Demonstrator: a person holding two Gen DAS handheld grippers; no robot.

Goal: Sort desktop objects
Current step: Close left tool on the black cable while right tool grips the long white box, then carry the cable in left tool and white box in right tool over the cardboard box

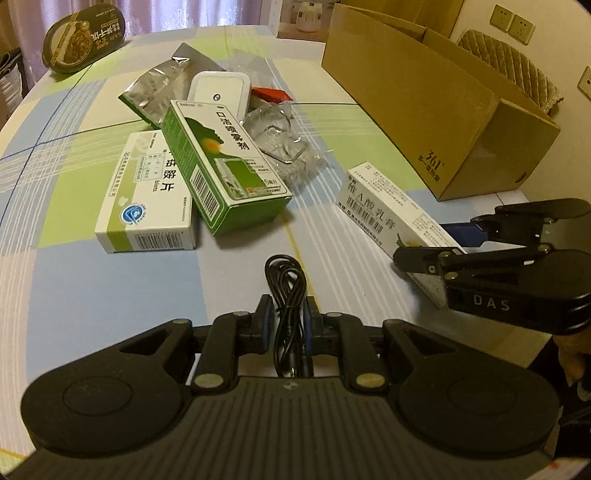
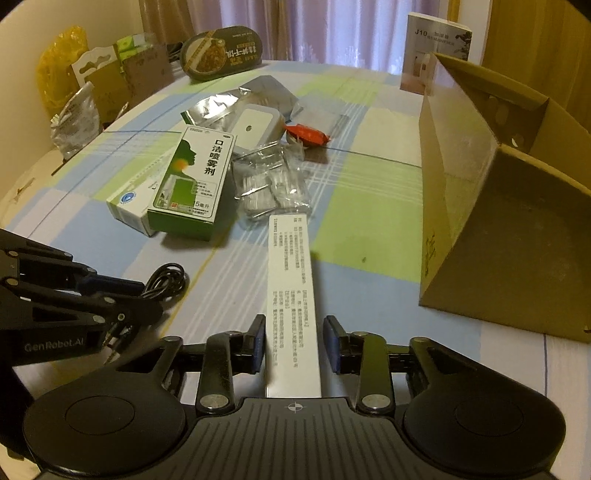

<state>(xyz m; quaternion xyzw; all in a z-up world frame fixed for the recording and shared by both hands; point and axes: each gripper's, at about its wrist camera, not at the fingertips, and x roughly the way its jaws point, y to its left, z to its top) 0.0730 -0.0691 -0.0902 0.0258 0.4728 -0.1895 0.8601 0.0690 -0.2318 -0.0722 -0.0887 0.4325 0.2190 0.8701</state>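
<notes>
Two grippers, seemingly closed: left gripper (image 1: 288,321) on cable (image 1: 286,284), right gripper (image 2: 294,341) around box (image 2: 291,295).

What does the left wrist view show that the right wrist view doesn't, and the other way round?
Only the left wrist view shows the wall sockets, the quilted chair back and the 361° print on the cardboard box. Only the right wrist view shows the yellow bag and the J10 humidifier box. Both show the black cable between the left gripper pads, the long white ointment box between the right gripper pads, and the green spray box.
</notes>
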